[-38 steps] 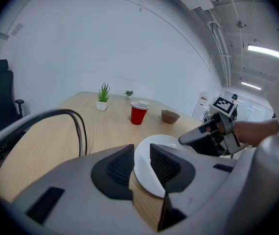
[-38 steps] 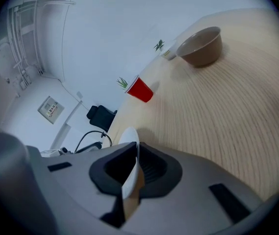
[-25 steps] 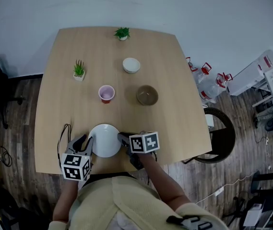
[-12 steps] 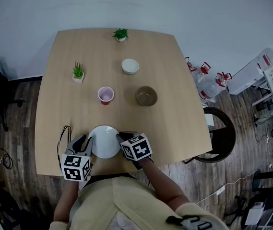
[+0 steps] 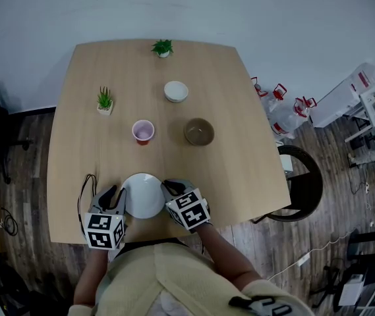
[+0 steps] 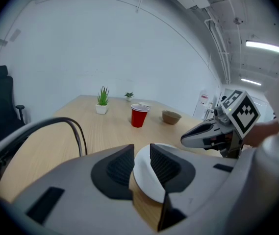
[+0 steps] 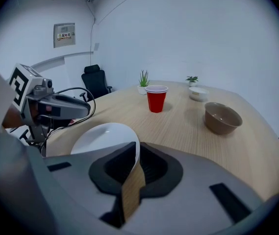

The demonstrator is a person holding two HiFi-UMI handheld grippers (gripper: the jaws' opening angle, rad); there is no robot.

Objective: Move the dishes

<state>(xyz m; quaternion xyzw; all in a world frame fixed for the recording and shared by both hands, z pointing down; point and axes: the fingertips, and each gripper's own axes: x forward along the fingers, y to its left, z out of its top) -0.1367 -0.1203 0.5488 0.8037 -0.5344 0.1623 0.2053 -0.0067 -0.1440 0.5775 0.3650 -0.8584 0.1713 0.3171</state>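
Observation:
A white plate (image 5: 143, 196) lies near the table's front edge, between my two grippers. My left gripper (image 5: 116, 199) stands at the plate's left side, and in the left gripper view its jaws (image 6: 141, 158) straddle the plate's (image 6: 149, 182) rim and hold it. At the plate's right side is my right gripper (image 5: 168, 189). Its jaws (image 7: 137, 153) have just been closing, and the thin edge of the plate (image 7: 102, 136) is pinched between them. Each gripper shows across the plate in the other's view: the right gripper (image 6: 208, 136) and the left gripper (image 7: 65, 109).
Farther back on the wooden table (image 5: 240, 163) stand a red cup (image 5: 143, 131), a brown bowl (image 5: 199, 131) and a small white bowl (image 5: 176, 91). Two small potted plants (image 5: 105, 99) (image 5: 163, 47) sit toward the back. A dark round chair (image 5: 304, 176) is off the right edge.
My right gripper has rolled, so its marker cube now faces differently, and it has settled against the plate's right rim. The left gripper and the plate have stayed put.

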